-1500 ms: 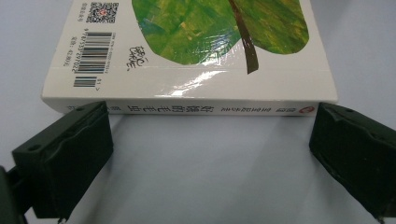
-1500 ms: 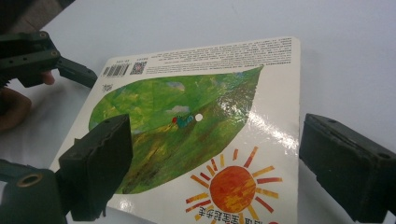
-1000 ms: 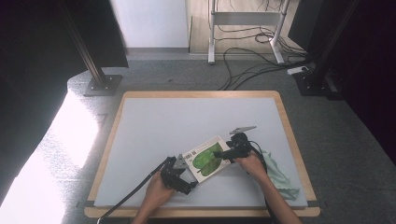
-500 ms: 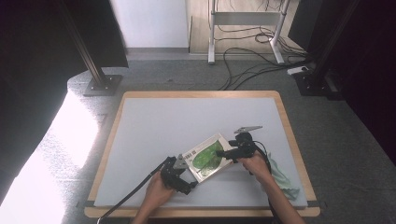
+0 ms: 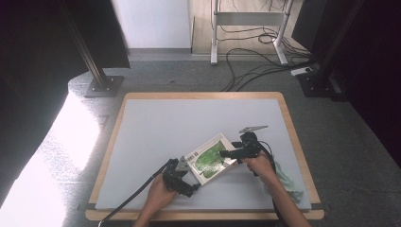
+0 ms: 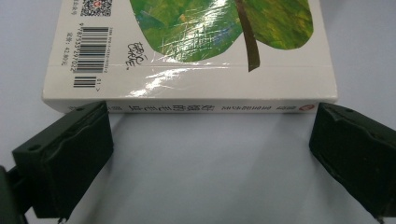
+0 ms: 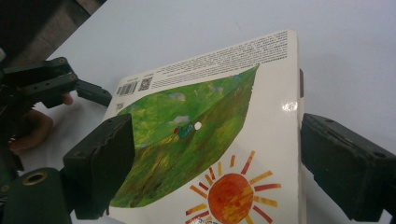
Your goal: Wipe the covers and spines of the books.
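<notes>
The picture book [image 5: 209,160] lies flat on the grey table mat [image 5: 156,127], back cover up, with a big green leaf and a sun painted on it and a barcode [image 6: 91,44] at one corner. It sits toward the near edge of the mat, between the two hands.

The left gripper [image 5: 183,166] waits just short of the book's spine [image 6: 196,106]; its jaws stand wide, one off each end of the spine, not pressing on anything. The right gripper [image 5: 235,153] comes at the book from the opposite edge; its jaws are wide too, one over the leaf side of the cover and one beyond the far edge, and they have just been closing a little with the book between them, though no pad presses on it yet.

The step looks like taking hold of the book to lift or turn it. To do it well, the right gripper should slide lower so one pad goes under the cover's edge instead of skating on the glossy surface. The left gripper can steady the spine so the book does not slip away across the mat. Close gently, since a hard squeeze on one corner could bend the cover.
</notes>
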Motion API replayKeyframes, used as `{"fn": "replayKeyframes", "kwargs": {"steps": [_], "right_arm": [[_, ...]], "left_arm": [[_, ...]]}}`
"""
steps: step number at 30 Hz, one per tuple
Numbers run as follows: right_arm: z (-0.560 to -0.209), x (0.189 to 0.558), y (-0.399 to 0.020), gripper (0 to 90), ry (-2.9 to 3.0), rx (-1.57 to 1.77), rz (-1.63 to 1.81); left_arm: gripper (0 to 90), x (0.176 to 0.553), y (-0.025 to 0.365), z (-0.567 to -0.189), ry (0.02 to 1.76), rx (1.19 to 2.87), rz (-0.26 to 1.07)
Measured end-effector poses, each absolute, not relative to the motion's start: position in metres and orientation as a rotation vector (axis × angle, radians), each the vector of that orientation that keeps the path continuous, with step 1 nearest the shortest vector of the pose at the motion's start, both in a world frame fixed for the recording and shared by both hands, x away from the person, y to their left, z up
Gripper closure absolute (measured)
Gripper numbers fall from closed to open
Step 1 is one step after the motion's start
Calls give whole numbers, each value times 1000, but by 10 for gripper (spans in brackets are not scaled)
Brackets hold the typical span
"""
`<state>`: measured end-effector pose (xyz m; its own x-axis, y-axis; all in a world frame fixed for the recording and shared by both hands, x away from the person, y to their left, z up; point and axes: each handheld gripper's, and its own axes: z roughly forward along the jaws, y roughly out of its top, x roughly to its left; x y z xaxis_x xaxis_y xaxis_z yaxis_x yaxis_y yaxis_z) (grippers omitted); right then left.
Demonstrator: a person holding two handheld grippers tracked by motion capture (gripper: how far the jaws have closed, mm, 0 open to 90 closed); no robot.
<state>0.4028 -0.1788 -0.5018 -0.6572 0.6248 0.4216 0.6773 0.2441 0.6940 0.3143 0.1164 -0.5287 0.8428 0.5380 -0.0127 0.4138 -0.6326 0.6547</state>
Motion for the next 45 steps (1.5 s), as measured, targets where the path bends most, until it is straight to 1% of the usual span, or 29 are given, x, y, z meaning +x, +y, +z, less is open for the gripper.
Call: {"fn": "replayKeyframes", "kwargs": {"steps": [6, 16, 21, 23, 28, 30, 33, 35, 45], "right_arm": [[-508, 411, -178, 120, -2379, -1309, -1401], [-505, 398, -186, 136, -2380, -1281, -1400], [-500, 395, -185, 178, -2406, -1214, -1396], [-498, 397, -185, 178, -2415, -1184, -1403], [-494, 407, -182, 257, -2450, -1136, -1410], [-493, 411, -179, 322, -2487, -1125, -1406], [-491, 414, -177, 447, -2527, -1117, -1402], [-488, 416, -178, 491, -2535, -1111, -1411], [-476, 411, -184, 599, -2505, -1012, -1508]], "left_arm": [[0, 314, 116, -529, 691, 2342, 241], [0, 315, 117, -529, 693, 2341, 238], [0, 315, 117, -529, 695, 2340, 239], [0, 315, 117, -529, 694, 2340, 239], [0, 315, 117, -529, 695, 2341, 239], [0, 315, 117, -529, 694, 2341, 239], [0, 315, 117, -529, 696, 2340, 237], [0, 315, 117, -529, 696, 2339, 236], [0, 316, 119, -528, 699, 2331, 216]]}}
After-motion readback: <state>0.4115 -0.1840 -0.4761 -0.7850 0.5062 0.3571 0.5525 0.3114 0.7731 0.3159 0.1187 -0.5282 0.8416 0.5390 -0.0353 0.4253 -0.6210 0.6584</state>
